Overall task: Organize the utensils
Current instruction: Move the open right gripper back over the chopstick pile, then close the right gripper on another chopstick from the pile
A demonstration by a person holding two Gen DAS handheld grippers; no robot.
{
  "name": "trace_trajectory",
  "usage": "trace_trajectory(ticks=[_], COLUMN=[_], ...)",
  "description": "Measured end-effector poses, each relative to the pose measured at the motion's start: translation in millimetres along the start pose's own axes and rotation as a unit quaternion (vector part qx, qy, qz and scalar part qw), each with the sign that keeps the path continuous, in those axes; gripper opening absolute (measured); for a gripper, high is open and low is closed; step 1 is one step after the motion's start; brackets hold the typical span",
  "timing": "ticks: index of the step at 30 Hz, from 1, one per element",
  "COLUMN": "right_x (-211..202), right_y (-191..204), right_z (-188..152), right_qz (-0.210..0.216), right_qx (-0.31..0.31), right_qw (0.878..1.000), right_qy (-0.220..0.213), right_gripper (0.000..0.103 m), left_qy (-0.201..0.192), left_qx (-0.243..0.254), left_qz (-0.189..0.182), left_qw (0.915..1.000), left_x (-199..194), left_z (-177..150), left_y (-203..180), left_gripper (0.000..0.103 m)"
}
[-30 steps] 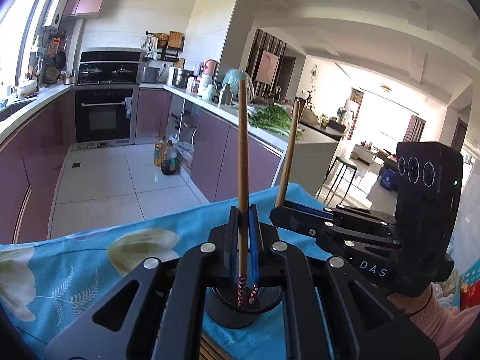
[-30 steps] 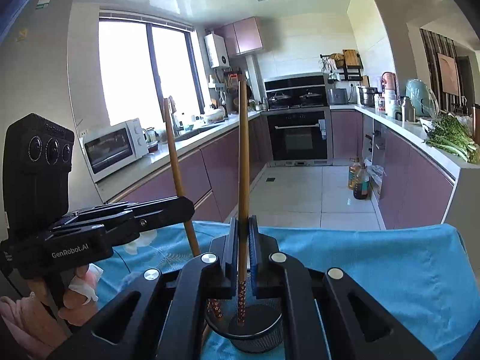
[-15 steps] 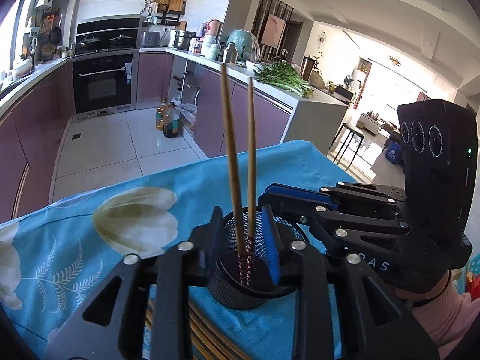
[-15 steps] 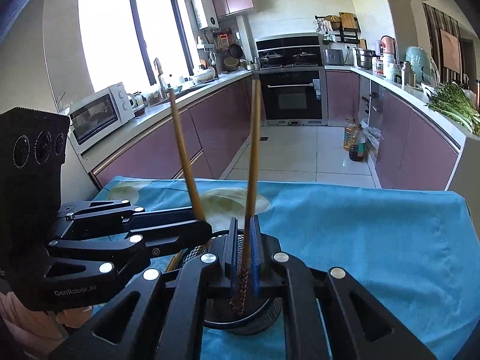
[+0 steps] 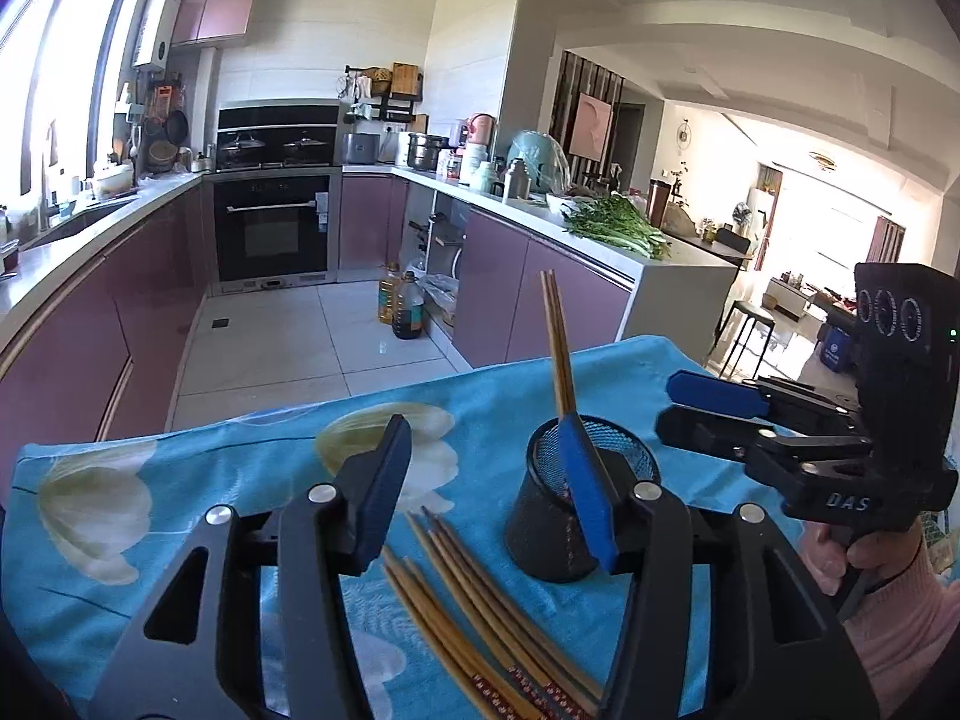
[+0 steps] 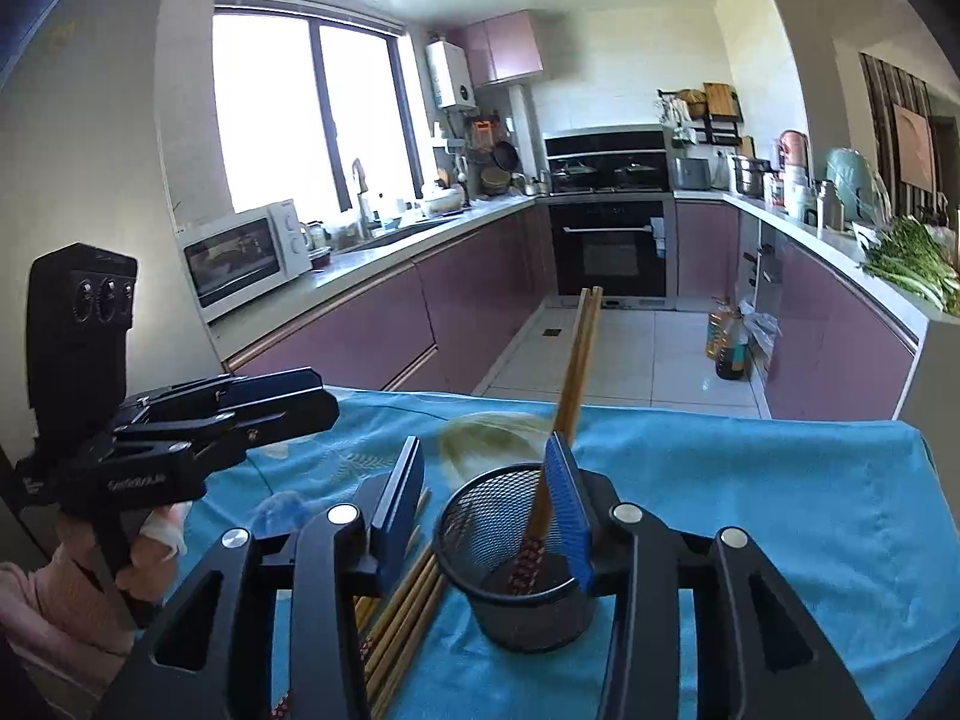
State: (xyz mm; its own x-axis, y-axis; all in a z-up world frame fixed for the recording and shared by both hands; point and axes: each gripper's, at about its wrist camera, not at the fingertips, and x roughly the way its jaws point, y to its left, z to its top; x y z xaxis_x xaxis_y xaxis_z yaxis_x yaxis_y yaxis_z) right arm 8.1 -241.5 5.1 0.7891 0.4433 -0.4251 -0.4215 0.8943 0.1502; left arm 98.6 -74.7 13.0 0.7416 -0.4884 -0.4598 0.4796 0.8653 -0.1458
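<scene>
- Standing tilted in a black mesh cup [image 5: 549, 531], two chopsticks [image 5: 557, 354] lean together against its rim, on a tabletop under a blue flowered cloth [image 5: 198, 480].
- Left gripper [image 5: 489, 495]: fingers are spreading, released, nothing pressed between them; the cup sits just beside its right finger [image 5: 585, 498].
- Right gripper [image 6: 489, 516]: fingers likewise opening and released; the cup with the chopsticks stands between them, untouched by the pads as far as shows.
- More chopsticks [image 5: 480, 612] lie flat in a bundle on the cloth beside the cup.
- Writing: "DAS" on the right gripper's body as seen from the left wrist; the white lettering on the left gripper's body is too blurred to read.
</scene>
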Motion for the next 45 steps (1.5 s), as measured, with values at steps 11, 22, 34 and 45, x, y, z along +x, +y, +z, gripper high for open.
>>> trace_trajectory(ticks=[11, 22, 34, 45], right_x=[43.7, 63.6, 73.2, 84.9], right_y=[23.8, 28.1, 23.4, 26.1], right_z=[-56.6, -82.1, -87.7, -88.4], right_qz=[0.041, 0.039, 0.033, 0.017], right_qx=[0.006, 0.032, 0.041, 0.039], right_qw=[0.992, 0.986, 0.984, 0.982], right_qy=[0.118, 0.157, 0.173, 0.184], right_gripper=[0.042, 0.042, 0.042, 0.04], left_qy=[0.123, 0.177, 0.189, 0.193], left_qx=[-0.021, -0.024, -0.008, -0.014], left_qz=[0.035, 0.05, 0.066, 0.055], left_qw=[0.9916, 0.9827, 0.9797, 0.9796], left_x=[14.3, 51.8, 67.4, 69.1], left_z=[-81.5, -121.5, -122.0, -124.1], left_y=[33.9, 34.6, 28.1, 31.9], left_gripper=[0.053, 0.052, 0.052, 0.045])
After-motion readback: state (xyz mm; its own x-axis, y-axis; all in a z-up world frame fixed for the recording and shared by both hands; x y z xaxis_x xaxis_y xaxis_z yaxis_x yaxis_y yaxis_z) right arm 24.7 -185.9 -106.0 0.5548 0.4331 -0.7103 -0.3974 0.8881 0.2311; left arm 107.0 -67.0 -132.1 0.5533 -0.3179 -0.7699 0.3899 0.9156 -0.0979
